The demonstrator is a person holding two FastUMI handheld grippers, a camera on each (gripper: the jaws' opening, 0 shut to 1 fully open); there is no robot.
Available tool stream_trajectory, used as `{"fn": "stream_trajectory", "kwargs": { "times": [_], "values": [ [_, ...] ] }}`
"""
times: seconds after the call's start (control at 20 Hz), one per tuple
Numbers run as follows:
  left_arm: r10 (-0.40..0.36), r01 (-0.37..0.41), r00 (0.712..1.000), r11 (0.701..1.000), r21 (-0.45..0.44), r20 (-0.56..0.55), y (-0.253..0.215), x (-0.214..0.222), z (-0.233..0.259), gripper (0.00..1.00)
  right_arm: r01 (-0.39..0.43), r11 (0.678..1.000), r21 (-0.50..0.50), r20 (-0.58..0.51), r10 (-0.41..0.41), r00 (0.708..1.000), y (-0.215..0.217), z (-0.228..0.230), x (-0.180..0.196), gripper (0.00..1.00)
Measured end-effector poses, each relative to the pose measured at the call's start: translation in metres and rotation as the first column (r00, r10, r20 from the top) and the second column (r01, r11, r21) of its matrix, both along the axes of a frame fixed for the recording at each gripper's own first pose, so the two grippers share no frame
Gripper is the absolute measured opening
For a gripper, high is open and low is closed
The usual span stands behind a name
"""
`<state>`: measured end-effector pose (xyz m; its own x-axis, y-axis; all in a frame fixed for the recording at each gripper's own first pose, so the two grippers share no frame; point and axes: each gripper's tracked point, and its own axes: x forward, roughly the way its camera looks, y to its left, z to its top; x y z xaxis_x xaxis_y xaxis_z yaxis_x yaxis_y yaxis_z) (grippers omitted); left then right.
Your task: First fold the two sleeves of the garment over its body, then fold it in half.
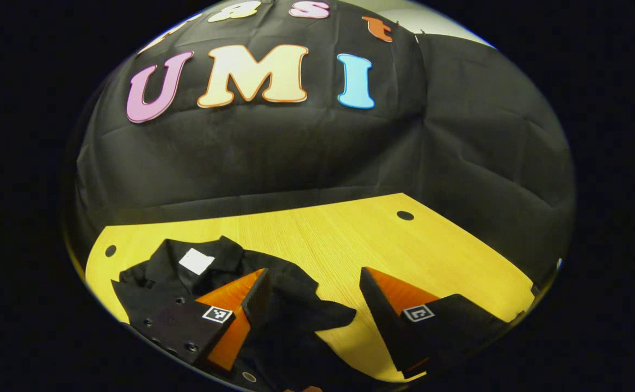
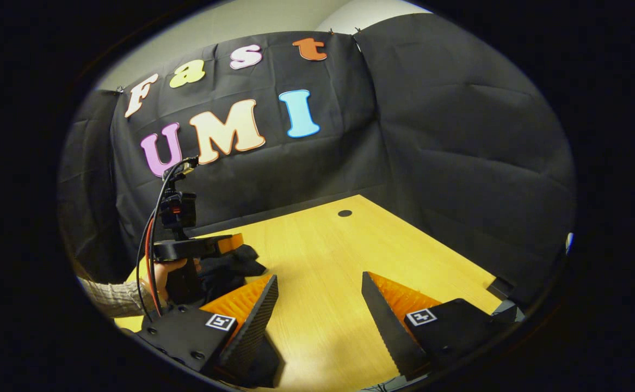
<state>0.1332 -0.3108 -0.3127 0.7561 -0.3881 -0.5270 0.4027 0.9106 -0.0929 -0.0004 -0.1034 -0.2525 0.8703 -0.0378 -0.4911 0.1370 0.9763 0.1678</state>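
Observation:
A black garment [image 1: 273, 288] lies crumpled at the near left of the wooden table [image 1: 350, 228], collar up, with a white label [image 1: 196, 261] inside it. One sleeve [image 1: 333, 316] reaches out to the right. My left gripper [image 1: 313, 277] hovers open over that sleeve, its left finger above the garment's body and its right finger over bare wood. In the right gripper view the left gripper [image 2: 230, 243] stands at the far left, held by a hand [image 2: 162, 269] just above the garment [image 2: 233, 269]. My right gripper [image 2: 319, 279] is open over bare table [image 2: 322, 239], to the right of the garment.
The booth's black cloth wall [image 1: 295, 158] closes the back and right sides of the table. Round holes sit near the table's far corners [image 1: 405, 215] [image 1: 110, 250]. A plaid sleeve [image 2: 113, 299] and cables [image 2: 151, 239] trail from the left gripper.

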Motion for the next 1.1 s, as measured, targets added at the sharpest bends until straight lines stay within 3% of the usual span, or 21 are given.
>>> {"fn": "stream_trajectory", "kwargs": {
  "times": [0.2,0.35,0.5,0.65,0.8,1.1],
  "values": [
    [0.041,-0.039,0.995,0.999,-0.03,0.095,0.032,-0.017,0.049,0.97,-0.103,0.994,0.024,-0.015,0.103,0.995,0.028,-0.008,0.002,0.97],
    [0.118,-0.111,0.981,0.992,-0.055,0.153,0.074,-0.036,0.08,0.97,-0.187,0.982,0.027,-0.028,0.187,0.982,0.053,-0.014,-0.004,0.97],
    [0.185,-0.198,0.96,0.979,0.045,0.21,0.145,-0.063,0.078,0.96,-0.254,0.967,0.023,-0.074,0.255,0.964,0.077,-0.034,-0.022,0.98],
    [0.231,-0.254,0.961,0.955,0.152,0.149,0.212,-0.112,0.046,0.98,-0.299,0.954,0.008,-0.146,0.297,0.944,0.096,-0.062,-0.043,0.98],
    [0.297,-0.303,0.953,0.934,0.188,0.057,0.262,-0.171,0.02,0.96,-0.35,0.937,0.014,-0.218,0.344,0.913,0.117,-0.09,-0.068,0.98],
    [0.372,-0.343,0.925,0.905,0.251,-0.08,0.316,-0.268,-0.009,0.99,-0.411,0.912,0.014,-0.334,0.392,0.857,0.132,-0.126,-0.11,0.98]
  ]
}}
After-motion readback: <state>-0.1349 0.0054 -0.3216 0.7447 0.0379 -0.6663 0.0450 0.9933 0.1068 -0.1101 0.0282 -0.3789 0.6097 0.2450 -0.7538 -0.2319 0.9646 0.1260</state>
